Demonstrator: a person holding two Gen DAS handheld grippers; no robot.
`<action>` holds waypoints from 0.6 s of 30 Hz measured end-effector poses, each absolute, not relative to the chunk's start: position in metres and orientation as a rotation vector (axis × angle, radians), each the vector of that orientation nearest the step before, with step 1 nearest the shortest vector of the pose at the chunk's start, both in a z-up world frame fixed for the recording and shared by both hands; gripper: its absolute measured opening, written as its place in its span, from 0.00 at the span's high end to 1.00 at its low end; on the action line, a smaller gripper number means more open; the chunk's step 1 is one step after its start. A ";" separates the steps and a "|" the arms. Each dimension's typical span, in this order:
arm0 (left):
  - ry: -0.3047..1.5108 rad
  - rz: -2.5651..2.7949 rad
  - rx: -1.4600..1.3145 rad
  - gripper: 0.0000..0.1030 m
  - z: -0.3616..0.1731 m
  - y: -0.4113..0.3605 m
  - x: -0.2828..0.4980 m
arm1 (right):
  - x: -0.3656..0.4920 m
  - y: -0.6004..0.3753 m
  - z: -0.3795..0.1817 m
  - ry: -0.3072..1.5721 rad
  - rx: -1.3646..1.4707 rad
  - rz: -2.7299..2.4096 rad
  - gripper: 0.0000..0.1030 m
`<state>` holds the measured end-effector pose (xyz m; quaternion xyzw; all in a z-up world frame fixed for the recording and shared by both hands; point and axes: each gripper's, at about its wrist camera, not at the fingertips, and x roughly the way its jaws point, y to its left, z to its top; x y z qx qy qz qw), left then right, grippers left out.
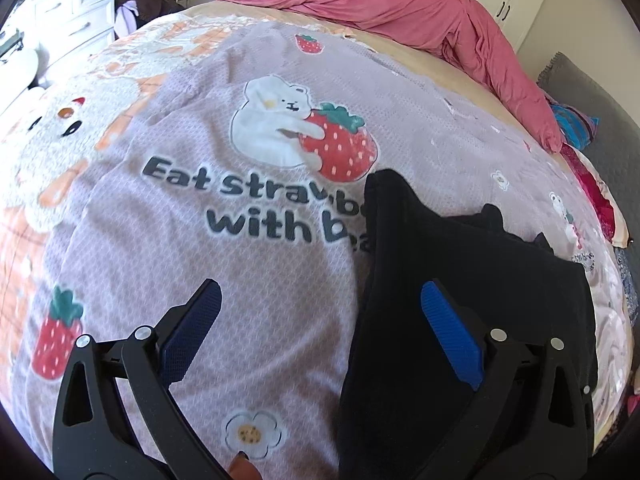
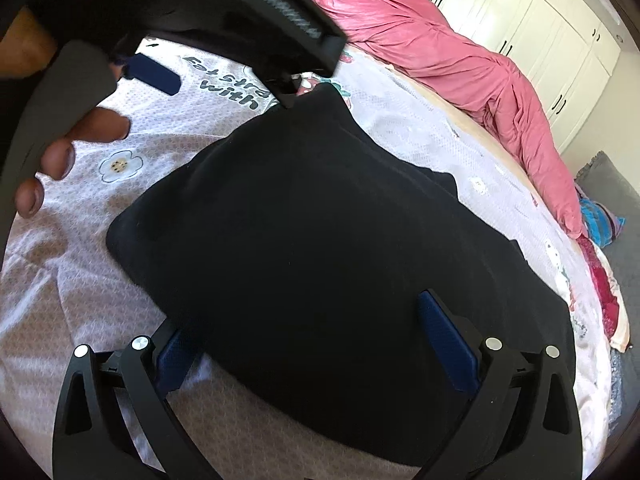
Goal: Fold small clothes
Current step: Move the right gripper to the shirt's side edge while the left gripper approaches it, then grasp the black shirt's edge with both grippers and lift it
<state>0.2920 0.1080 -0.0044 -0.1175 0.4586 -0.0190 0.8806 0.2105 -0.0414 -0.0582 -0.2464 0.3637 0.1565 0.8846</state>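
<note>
A black garment (image 2: 312,240) lies folded over on the bed's strawberry-print cover (image 1: 200,240). In the left wrist view the garment (image 1: 460,248) fills the lower right. My left gripper (image 1: 320,296) is open; its right finger is over the garment's left part and its left finger over the cover. My right gripper (image 2: 304,336) is open above the garment's near edge, which hides its left fingertip. The left gripper's body (image 2: 208,12) and the hand holding it show at the top left of the right wrist view, with one blue pad (image 2: 156,72) visible.
A crumpled pink blanket (image 1: 400,8) lies along the far side of the bed. White drawers (image 1: 68,12) stand at the left, white wardrobes (image 2: 540,32) at the right. Colourful clothes (image 1: 576,124) lie at the bed's right edge by a grey rug (image 2: 612,184).
</note>
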 end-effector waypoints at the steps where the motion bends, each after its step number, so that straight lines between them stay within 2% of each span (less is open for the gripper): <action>1: 0.955 -0.043 -0.241 0.09 -0.003 0.107 0.294 | 0.212 -0.040 -0.059 0.755 -0.518 0.322 0.04; 12: 0.977 -0.059 -0.228 0.09 -0.008 0.103 0.311 | 0.228 -0.043 -0.055 0.718 -0.490 0.279 0.07; 14: 0.987 -0.064 -0.233 0.09 -0.011 0.103 0.312 | 0.225 -0.048 -0.051 0.700 -0.465 0.282 0.25; 16: 0.994 -0.067 -0.235 0.09 -0.012 0.102 0.313 | 0.221 -0.055 -0.045 0.687 -0.429 0.302 0.34; 18: 0.999 -0.074 -0.240 0.09 -0.013 0.102 0.315 | 0.217 -0.060 -0.041 0.673 -0.394 0.325 0.52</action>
